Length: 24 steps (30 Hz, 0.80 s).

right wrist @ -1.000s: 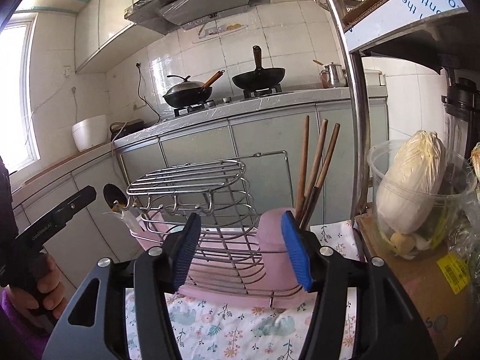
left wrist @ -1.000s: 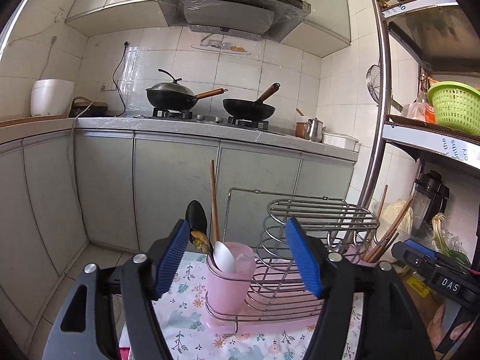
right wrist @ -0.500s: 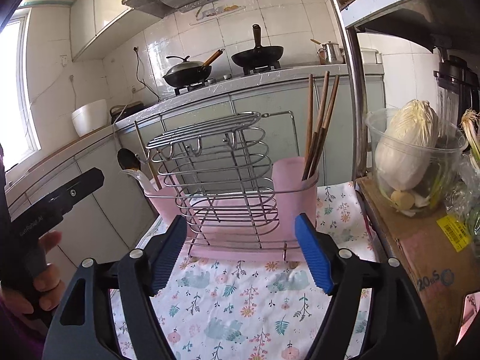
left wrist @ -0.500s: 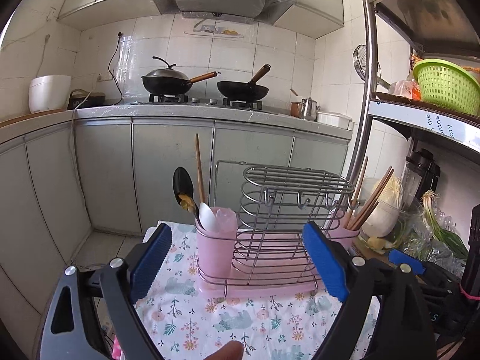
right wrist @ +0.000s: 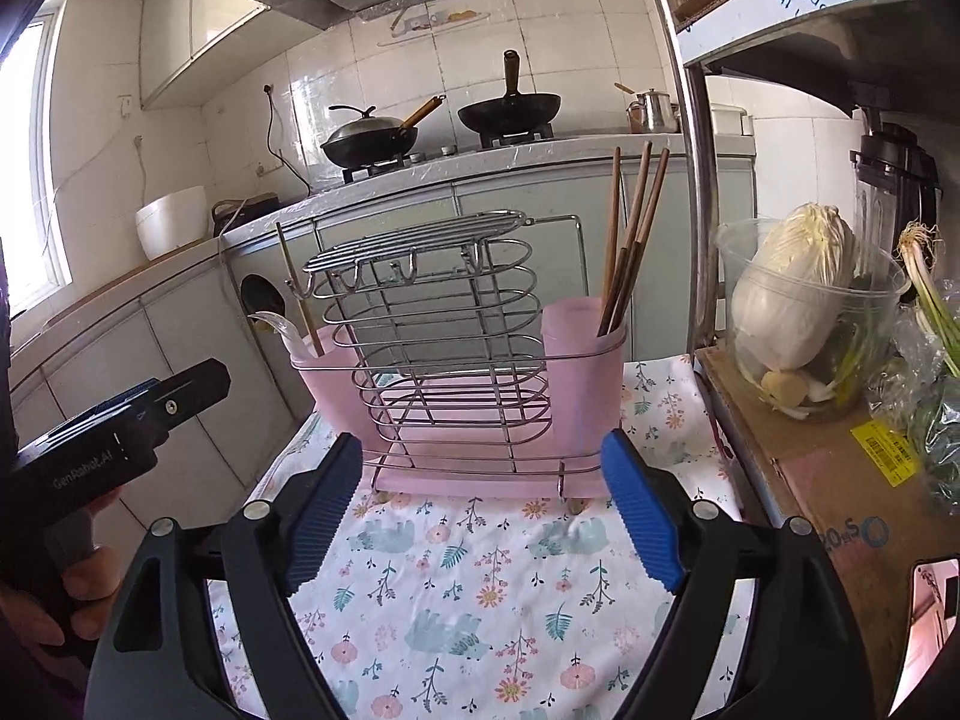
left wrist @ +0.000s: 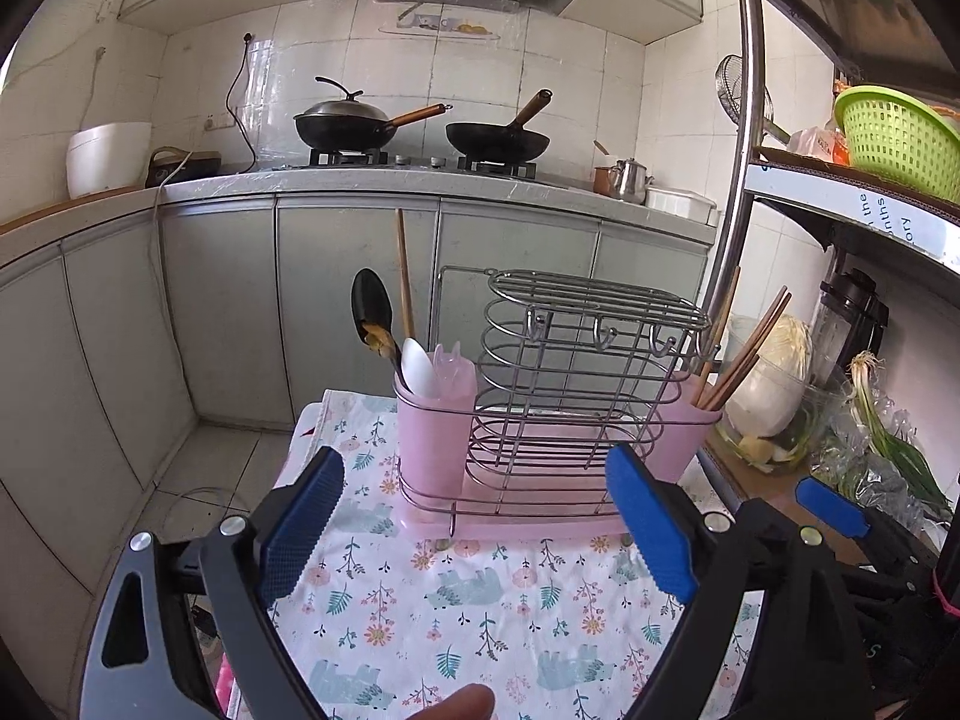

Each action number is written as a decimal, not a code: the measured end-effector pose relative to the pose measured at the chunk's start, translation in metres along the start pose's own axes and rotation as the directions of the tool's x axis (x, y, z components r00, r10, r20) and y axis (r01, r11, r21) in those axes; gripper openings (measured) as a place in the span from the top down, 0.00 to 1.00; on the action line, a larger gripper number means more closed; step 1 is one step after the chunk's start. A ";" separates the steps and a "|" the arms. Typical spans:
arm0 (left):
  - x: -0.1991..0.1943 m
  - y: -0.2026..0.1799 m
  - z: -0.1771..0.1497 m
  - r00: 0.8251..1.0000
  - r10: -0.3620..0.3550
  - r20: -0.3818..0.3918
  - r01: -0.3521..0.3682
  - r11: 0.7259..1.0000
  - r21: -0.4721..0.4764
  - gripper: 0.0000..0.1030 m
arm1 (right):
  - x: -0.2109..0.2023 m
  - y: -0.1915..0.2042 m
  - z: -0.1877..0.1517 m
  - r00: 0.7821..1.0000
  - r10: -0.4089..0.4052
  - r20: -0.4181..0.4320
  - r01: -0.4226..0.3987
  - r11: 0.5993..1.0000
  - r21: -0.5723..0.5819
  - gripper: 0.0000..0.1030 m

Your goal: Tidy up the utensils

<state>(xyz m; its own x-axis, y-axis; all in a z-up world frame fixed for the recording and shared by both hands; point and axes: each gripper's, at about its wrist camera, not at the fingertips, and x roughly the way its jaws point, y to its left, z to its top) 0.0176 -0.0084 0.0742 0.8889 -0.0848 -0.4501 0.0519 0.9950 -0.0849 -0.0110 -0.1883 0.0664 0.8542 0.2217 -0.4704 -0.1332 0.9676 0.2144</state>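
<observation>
On the flowered cloth (left wrist: 480, 606) that covers the surface stands a wire rack (left wrist: 576, 384) with a pink cup at each end: the left cup (left wrist: 435, 438) holds two spoons (left wrist: 396, 342) and one chopstick (left wrist: 403, 270), the right cup (right wrist: 585, 372) holds several chopsticks (right wrist: 633, 228). Both tools hang near the rack and touch nothing. The left hand-held gripper (left wrist: 474, 522) has its jaws wide apart and empty, and the right hand-held gripper (right wrist: 480, 504) is opening its jaws, also with nothing between them. I judge that the utensils are mostly sorted, but the lone chopstick sits with the spoons and may need to go to the other cup. The risk is in this reach. The chopstick is thin and close to the spoons, so wide pads could catch a spoon too, or push the chopstick aside. The rack looks light and stands on loose cloth, so a bump from either tool could slide or tip it. On the right, the rack is close to a tub with cabbage (right wrist: 792, 294), which leaves little room for the right tool.
</observation>
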 end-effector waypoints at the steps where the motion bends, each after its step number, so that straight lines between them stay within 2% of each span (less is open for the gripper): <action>1: -0.001 0.000 0.000 1.000 0.002 -0.001 -0.002 1.000 0.000 0.15 | 0.000 -0.001 0.000 1.000 -0.002 0.000 0.002 1.000 0.002 0.20; 24: -0.012 -0.001 -0.003 1.000 0.029 -0.013 -0.029 1.000 0.010 0.16 | -0.013 0.007 0.000 0.999 -0.038 0.005 0.038 0.999 -0.035 0.19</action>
<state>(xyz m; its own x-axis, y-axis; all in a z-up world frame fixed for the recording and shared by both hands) 0.0053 -0.0081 0.0775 0.8841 -0.0570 -0.4638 0.0313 0.9975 -0.0628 -0.0232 -0.1842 0.0746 0.8612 0.1844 -0.4736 -0.1182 0.9790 0.1663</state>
